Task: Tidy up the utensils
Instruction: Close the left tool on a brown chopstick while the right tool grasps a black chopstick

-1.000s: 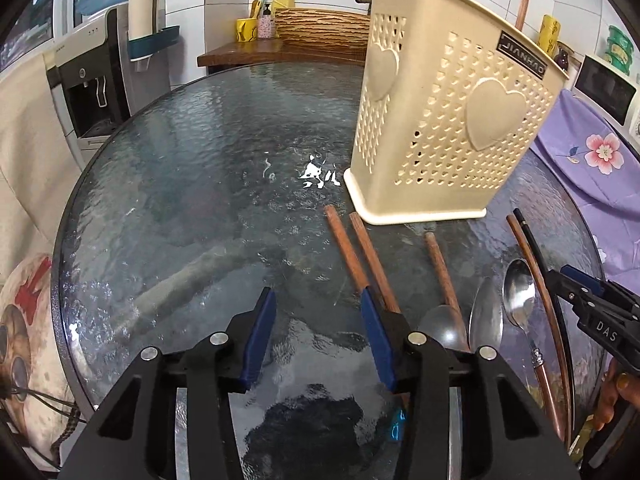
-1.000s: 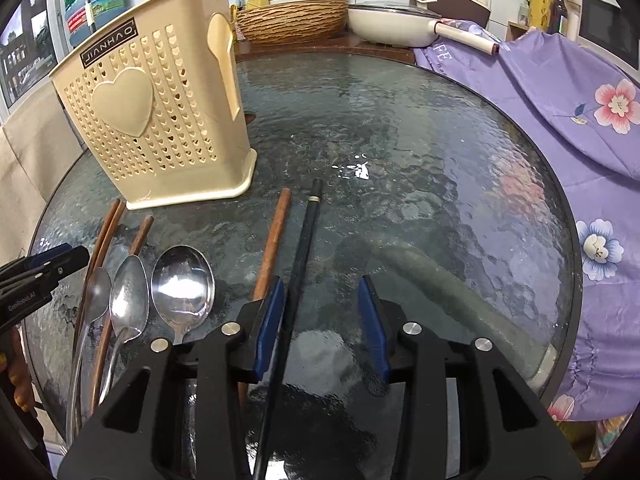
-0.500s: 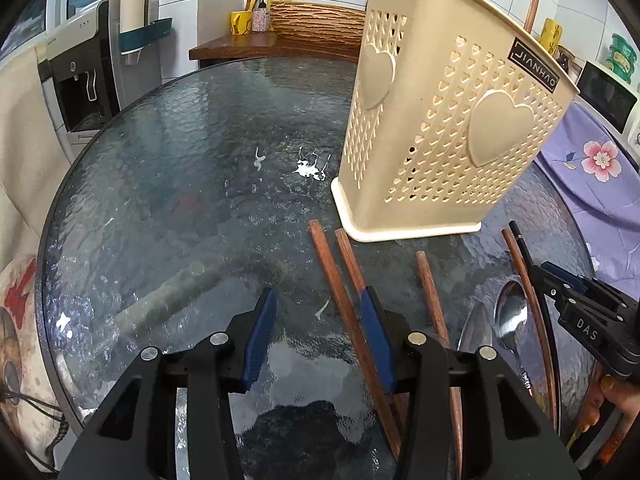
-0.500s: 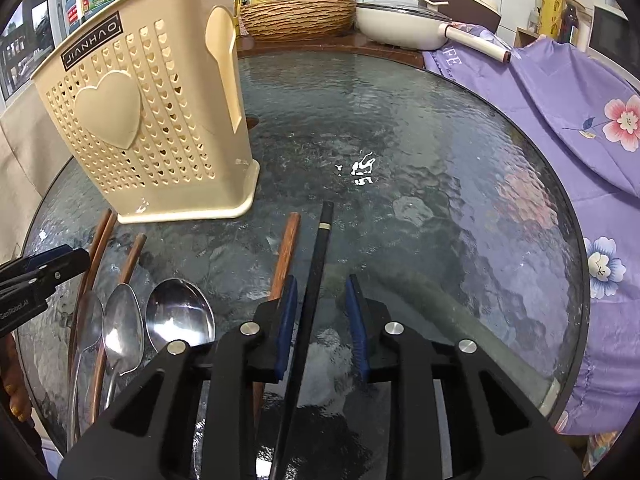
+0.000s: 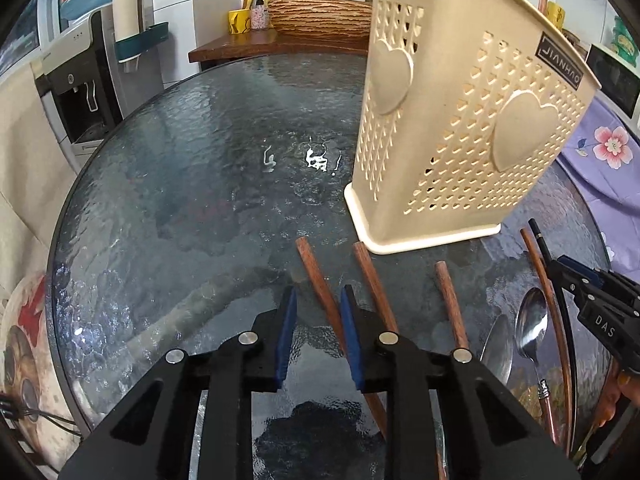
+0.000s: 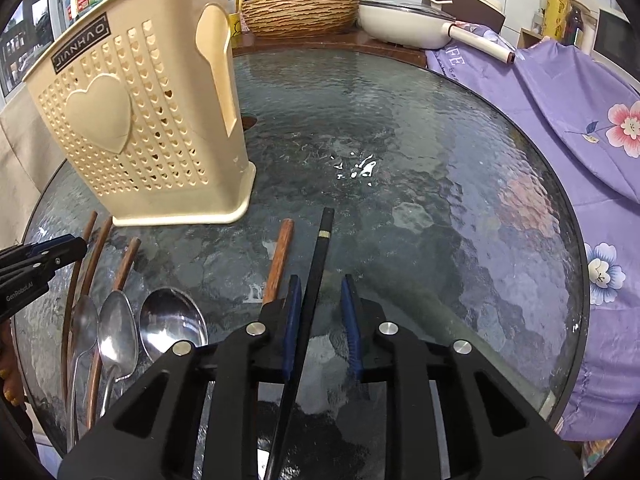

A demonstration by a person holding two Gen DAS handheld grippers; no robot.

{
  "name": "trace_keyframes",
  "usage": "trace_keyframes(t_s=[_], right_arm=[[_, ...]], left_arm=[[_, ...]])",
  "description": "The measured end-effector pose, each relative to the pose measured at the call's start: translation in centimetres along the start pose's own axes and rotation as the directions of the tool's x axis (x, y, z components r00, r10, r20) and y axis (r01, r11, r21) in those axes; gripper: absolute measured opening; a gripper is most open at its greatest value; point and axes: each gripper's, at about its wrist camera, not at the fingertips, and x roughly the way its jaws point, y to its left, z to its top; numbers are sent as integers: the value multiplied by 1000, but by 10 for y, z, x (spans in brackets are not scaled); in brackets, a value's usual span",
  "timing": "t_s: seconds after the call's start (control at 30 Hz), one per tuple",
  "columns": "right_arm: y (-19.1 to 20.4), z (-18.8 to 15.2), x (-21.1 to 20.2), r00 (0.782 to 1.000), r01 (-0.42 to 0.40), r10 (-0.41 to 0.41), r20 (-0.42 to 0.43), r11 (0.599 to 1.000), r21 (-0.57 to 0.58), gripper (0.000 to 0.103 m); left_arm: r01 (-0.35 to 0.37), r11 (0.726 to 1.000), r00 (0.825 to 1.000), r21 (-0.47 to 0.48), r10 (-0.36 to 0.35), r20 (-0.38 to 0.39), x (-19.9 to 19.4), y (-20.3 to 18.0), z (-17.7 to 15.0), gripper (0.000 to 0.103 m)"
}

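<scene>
A cream perforated utensil holder stands on the round glass table; it also shows in the right wrist view. My left gripper is open, with a brown wooden chopstick lying between its blue pads. Two more brown chopsticks lie to its right. My right gripper is open, with a black chopstick between its pads, close to the left one. A brown chopstick lies just left of it. Three metal spoons lie at the left.
A purple flowered cloth covers the right side. A woven basket and a cream pan sit on the counter beyond the table. A water dispenser stands at the far left.
Both grippers have moved forward and narrowed. The left gripper now straddles a brown chopstick; the right gripper's pads have closed in around the black chopstick.
</scene>
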Motion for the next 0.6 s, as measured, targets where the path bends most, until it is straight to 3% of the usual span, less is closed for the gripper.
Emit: trace_keyframes(t_s=[0.23, 0.47, 0.6], right_arm=[[8, 16, 11, 1000, -4, 4, -15, 1000, -8, 21], [5, 26, 19, 1000, 3, -3, -17, 1000, 26, 10], [2, 30, 22, 1000, -1, 2, -9, 999, 36, 9]], left_arm=[[-5, 999, 1000, 46, 5, -10, 5, -13, 5, 18], [47, 999, 999, 6, -47, -25, 7, -4, 9, 13], [44, 999, 999, 3, -44, -21, 10, -5, 11, 9]])
